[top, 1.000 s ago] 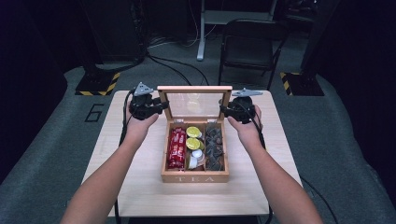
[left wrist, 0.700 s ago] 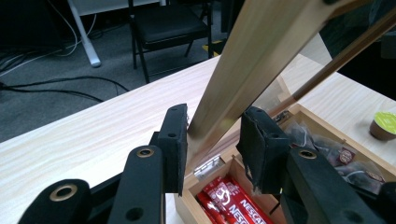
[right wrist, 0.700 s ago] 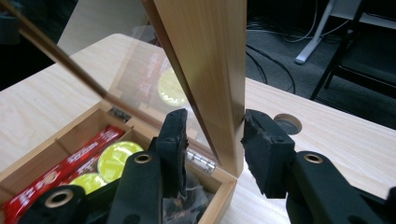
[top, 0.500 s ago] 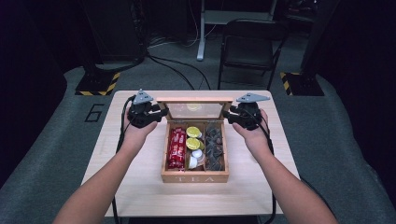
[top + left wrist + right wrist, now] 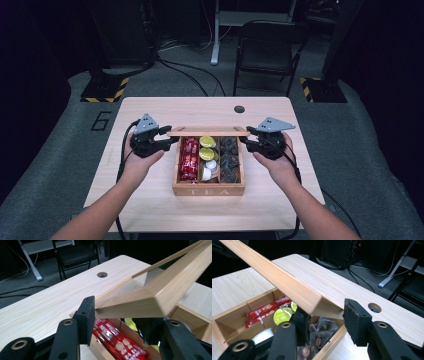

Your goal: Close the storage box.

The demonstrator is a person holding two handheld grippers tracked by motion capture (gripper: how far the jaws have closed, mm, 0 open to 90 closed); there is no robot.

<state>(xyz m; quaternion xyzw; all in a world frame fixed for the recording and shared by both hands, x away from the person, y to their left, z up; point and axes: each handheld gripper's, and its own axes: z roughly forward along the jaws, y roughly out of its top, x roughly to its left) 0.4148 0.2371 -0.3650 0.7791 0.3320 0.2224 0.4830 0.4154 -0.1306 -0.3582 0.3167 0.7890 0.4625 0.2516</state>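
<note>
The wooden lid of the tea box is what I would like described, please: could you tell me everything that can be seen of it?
The lid is a light wooden frame with mitred corners, around what looks like a clear pane. It is hinged at the far edge of the tea box and hangs tilted, partly lowered over the open compartments. The left gripper and the right gripper each straddle a front corner, jaws just opening. One pad looks against the wood at each corner; whether they still grip is unclear.

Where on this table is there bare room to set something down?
Bare table lies in front of the tea box, behind its lid up to the cable hole, and along both side edges. Crowded: beside the box, where both grippers sit.
</note>
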